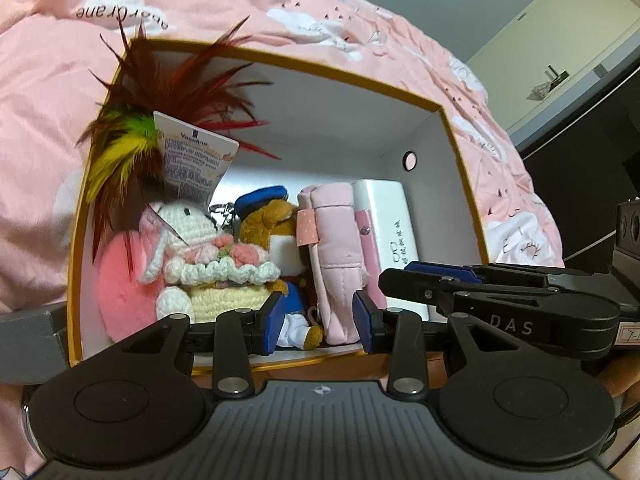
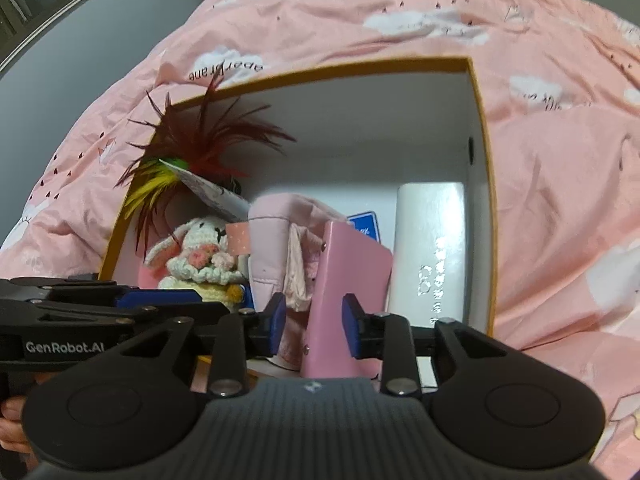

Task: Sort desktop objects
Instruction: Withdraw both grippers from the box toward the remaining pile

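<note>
Two handheld grippers hover over the near edge of an open box (image 1: 460, 152) with a mustard-yellow rim and white inner walls, set on a pink quilt (image 2: 560, 200) printed with white clouds.

The left gripper (image 1: 316, 322) has its blue-padded jaws spread, with nothing pinched. Straight ahead between its fingers lies a brown plush bear (image 1: 264, 220) in a blue cap. Ahead and to its left sits a white crocheted bunny (image 1: 192, 236) holding knitted flowers, leaning on a pink heart cushion (image 1: 120, 280). Further ahead on that side a tuft of red, yellow and green feathers (image 1: 132, 128) rises above the rim, with a printed white card (image 1: 192, 160) propped against it. Just ahead to its right stands a quilted pink pouch (image 1: 336, 240), upright.

The right gripper (image 2: 314, 326) comes in beside the left one, just to its right. Its jaws stand apart on either side of a flat pink case (image 2: 344, 280) that stands on edge — the pads do not appear to press it, though the near pad is very close. To its right lies a long white box (image 2: 432, 248) with silver lettering, against the box's right wall. The pink pouch is ahead to its left.
</note>
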Tool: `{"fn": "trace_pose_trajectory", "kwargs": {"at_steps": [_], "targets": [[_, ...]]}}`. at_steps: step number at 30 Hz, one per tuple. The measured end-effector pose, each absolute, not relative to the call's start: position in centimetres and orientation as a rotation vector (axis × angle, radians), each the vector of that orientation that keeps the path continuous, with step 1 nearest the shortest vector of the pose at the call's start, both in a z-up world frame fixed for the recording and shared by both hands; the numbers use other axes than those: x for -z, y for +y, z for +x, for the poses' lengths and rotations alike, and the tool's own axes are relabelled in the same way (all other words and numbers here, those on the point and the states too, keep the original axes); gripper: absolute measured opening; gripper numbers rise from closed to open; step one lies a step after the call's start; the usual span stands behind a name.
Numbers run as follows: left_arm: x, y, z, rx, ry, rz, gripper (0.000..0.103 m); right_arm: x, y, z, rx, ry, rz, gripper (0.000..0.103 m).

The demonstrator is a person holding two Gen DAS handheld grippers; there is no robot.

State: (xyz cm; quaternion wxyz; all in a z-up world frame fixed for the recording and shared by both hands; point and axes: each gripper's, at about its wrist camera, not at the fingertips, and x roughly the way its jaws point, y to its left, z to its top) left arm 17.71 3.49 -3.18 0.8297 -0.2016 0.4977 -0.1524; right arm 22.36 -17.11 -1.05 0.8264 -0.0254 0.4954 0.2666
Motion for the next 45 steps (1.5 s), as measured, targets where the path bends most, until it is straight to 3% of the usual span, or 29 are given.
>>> {"fn": "trace_pose_trajectory", "kwargs": {"at_steps": [20, 32, 35, 37, 45], "targets": [[-1.0, 4.6, 10.3, 0.241, 0.941, -0.265, 0.042, -2.1, -16.4, 12.7, -0.712, 0.702, -0.035, 0.033], [1.4, 9.9, 6.0, 0.027, 1.092, -0.196, 0.042, 1.6, -12.0, 9.4, -0.902, 0.927, -0.079, 0.035], [2.0, 10.7, 6.0, 0.001, 1.116, -0.186, 0.046, 3.1, -10.8, 9.6, -0.904, 0.997, -0.115, 0.036], [2.2, 10.9, 6.2, -0.005, 1.118, -0.183, 0.049, 3.7, -10.3, 9.8, -0.915, 1.014, -0.138, 0.04], [3.5, 11.1, 7.1, -0.015, 1.165, -0.162, 0.049, 5.6, -7.7, 10.9, -0.988, 0.914, -0.386, 0.041]]}}
